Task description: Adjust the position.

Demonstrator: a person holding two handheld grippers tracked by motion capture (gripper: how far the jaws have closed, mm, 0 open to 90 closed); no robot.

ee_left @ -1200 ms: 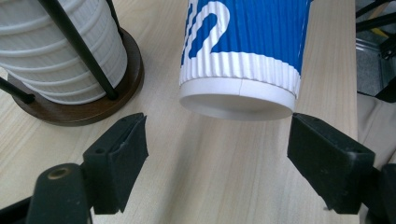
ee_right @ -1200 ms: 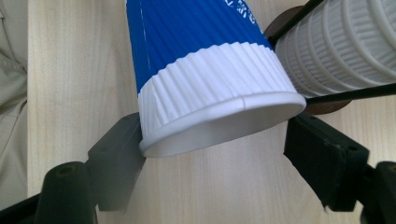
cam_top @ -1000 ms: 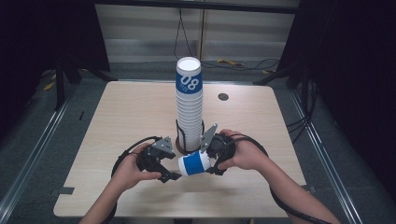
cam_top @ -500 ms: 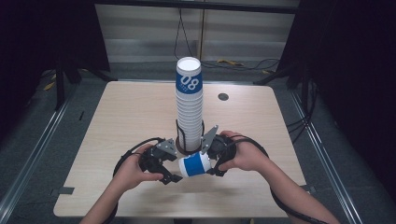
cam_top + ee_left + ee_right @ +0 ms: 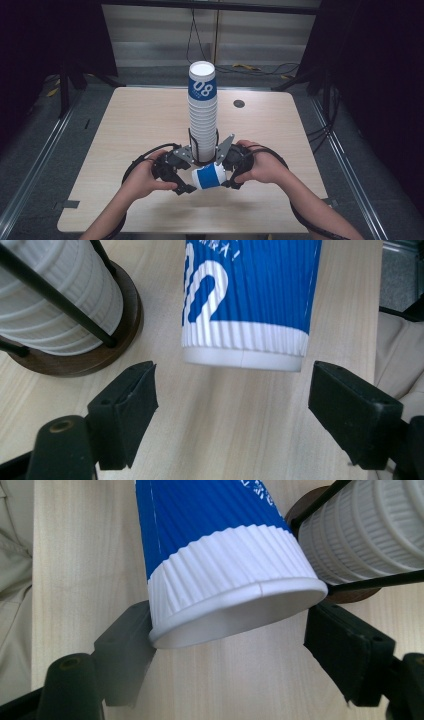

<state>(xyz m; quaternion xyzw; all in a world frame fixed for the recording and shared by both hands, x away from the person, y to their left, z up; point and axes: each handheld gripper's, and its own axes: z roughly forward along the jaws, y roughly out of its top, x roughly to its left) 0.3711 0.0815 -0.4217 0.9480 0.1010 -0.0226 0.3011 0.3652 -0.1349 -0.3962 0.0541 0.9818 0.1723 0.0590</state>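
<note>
Since the earlier frame, the left claw (image 5: 187, 187) jaws have opened wide off the blue cup (image 5: 209, 176); the right claw (image 5: 231, 177) grips its rim above the bench (image 5: 125, 125).

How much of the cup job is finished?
Done: a tall stack of cups stands in its holder. In hand: one blue cup lies sideways over the table, with the right gripper shut on one end. The left gripper has just been opening, its fingers clear of the cup. Left: probably joining that cup to the stack.
</note>
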